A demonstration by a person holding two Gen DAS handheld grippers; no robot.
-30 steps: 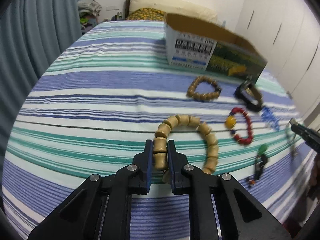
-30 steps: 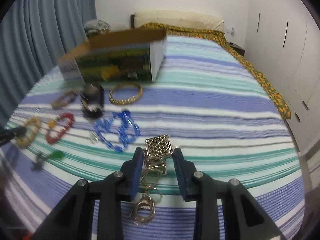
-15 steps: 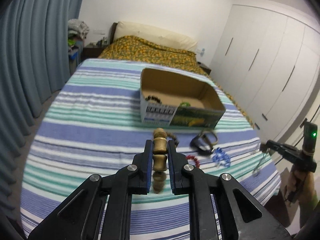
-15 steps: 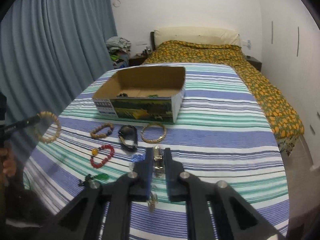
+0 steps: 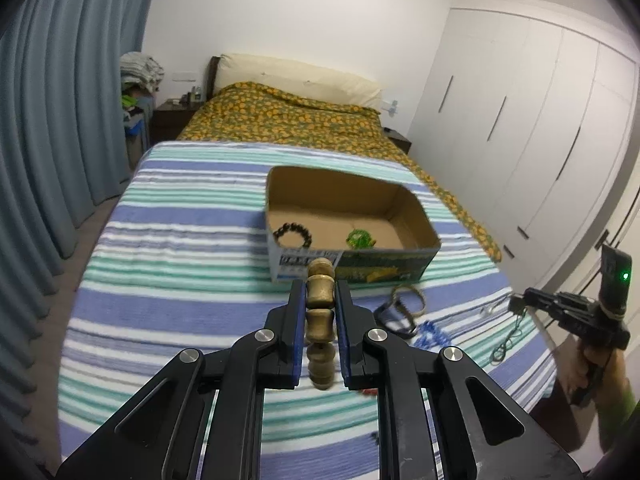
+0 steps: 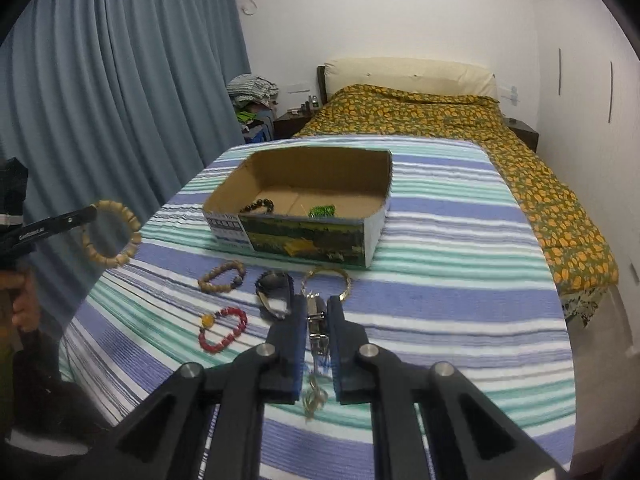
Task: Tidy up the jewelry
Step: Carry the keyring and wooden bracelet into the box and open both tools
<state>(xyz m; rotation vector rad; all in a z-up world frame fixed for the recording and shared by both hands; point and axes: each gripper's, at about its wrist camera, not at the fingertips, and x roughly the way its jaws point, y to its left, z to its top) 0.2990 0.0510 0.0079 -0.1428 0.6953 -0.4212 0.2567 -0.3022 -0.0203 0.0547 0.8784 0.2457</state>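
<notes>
My left gripper (image 5: 319,292) is shut on a large wooden bead bracelet (image 5: 320,312), held in the air above the striped bedspread; it also shows in the right wrist view (image 6: 111,233). My right gripper (image 6: 316,312) is shut on a gold chain necklace with a square pendant (image 6: 316,320), lifted off the bed; it hangs at the right in the left wrist view (image 5: 510,328). An open cardboard box (image 5: 348,220) ahead holds a dark bead bracelet (image 5: 292,233) and a green piece (image 5: 360,238).
On the bedspread before the box (image 6: 304,204) lie a small wooden bracelet (image 6: 221,277), a red bead bracelet (image 6: 223,329), a black watch (image 6: 274,292), a gold bangle (image 6: 326,282) and a blue bead piece (image 5: 432,330). Curtains stand left, wardrobes right.
Both grippers have risen from the bedspread, lifting the wooden bracelet and the gold necklace with them. The right gripper closed on the necklace. The box interior has come into view.
</notes>
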